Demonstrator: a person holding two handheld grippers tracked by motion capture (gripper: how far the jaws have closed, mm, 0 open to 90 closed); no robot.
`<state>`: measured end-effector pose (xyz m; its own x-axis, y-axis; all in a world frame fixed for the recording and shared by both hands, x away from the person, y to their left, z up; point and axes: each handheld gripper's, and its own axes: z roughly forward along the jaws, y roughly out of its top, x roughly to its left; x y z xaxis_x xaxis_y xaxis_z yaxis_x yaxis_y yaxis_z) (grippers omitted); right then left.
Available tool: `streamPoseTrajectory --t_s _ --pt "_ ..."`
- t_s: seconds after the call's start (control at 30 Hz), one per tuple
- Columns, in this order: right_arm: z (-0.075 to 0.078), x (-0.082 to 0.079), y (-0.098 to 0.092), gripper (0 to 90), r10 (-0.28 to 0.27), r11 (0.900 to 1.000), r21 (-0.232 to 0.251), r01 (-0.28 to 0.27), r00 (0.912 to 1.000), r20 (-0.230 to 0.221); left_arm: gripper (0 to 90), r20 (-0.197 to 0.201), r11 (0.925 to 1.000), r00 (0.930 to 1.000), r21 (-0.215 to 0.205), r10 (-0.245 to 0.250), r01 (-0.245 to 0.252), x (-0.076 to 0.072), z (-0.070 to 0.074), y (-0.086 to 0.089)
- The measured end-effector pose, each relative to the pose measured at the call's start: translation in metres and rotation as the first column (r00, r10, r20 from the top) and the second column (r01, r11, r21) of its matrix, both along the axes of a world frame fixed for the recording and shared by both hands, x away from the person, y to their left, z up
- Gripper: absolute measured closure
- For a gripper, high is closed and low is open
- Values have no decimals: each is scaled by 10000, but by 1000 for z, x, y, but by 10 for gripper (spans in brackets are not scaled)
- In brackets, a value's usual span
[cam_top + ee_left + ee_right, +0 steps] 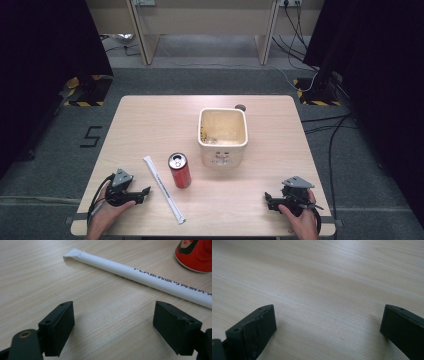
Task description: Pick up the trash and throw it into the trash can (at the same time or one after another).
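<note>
So nothing started yet: wrapped straw (164, 189) lies flat on the tabletop (150, 125) just ahead of the left hand-held gripper (141, 194), red can (179, 170) upright just beyond it; left jaws wide apart, empty, touching nothing; right hand-held gripper (270, 199) also wide, empty, bin (223, 145) well ahead
</note>
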<state>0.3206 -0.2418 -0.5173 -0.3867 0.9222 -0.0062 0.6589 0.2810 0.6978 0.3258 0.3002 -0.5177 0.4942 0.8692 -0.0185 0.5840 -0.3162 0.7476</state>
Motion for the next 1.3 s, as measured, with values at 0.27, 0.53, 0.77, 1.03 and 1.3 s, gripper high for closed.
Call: streamPoseTrajectory --t_s 0.27,0.53,0.77,1.03,1.3 --pt "0 0 0 3 6 10000 1 -6 10000 2 169 439 9961 9970 -571 -642 666 -9 22 -11" --pt "0 0 0 2 3 10000 -6 -3 10000 7 168 555 9893 9914 -801 -1181 1224 -12 31 -28" --pt "0 0 0 2 7 10000 -1 -7 10000 1 168 599 9819 9848 -882 -1628 1677 -10 36 -41" --pt "0 0 0 2 7 10000 -5 -7 10000 7 169 636 9767 9814 -1053 -1810 1869 -9 40 -47" --pt "0 0 0 2 16 10000 -5 -16 10000 3 169 854 9727 9763 -1047 -1986 2070 -7 47 -55"
